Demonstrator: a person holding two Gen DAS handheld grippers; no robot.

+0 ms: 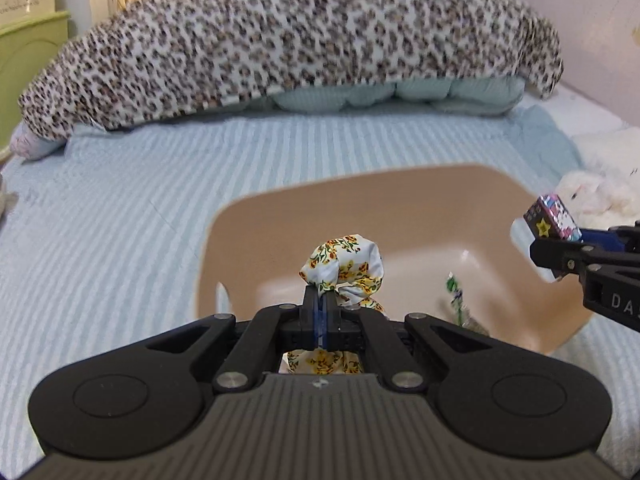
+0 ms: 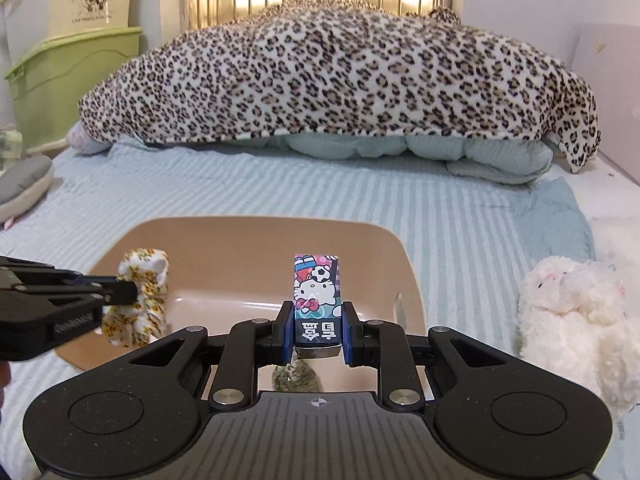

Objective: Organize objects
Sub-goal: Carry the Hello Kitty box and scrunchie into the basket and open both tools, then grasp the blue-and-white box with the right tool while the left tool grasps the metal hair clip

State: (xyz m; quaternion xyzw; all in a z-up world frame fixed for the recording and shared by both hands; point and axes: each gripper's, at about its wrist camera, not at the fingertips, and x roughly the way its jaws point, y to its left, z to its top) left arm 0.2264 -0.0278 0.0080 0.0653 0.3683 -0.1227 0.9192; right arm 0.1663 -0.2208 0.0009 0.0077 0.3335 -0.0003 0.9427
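Observation:
A tan plastic basin (image 1: 400, 196) (image 2: 256, 240) sits on the striped bed. My left gripper (image 1: 320, 300) is shut on a floral fabric scrunchie (image 1: 346, 268) and holds it above the basin's inside; it also shows in the right wrist view (image 2: 140, 292). My right gripper (image 2: 316, 320) is shut on a small cartoon-cat printed box (image 2: 318, 288) and holds it upright above the basin. In the left wrist view the box (image 1: 552, 222) hangs over the basin's right rim. A small wrapped item (image 1: 456, 296) lies inside the basin.
A leopard-print blanket (image 2: 340, 76) over a pale blue quilt (image 2: 400, 144) fills the back of the bed. A white plush toy (image 2: 572, 300) lies right of the basin. Green storage boxes (image 2: 60, 80) stand at the far left, with a grey cushion (image 2: 24, 184) below.

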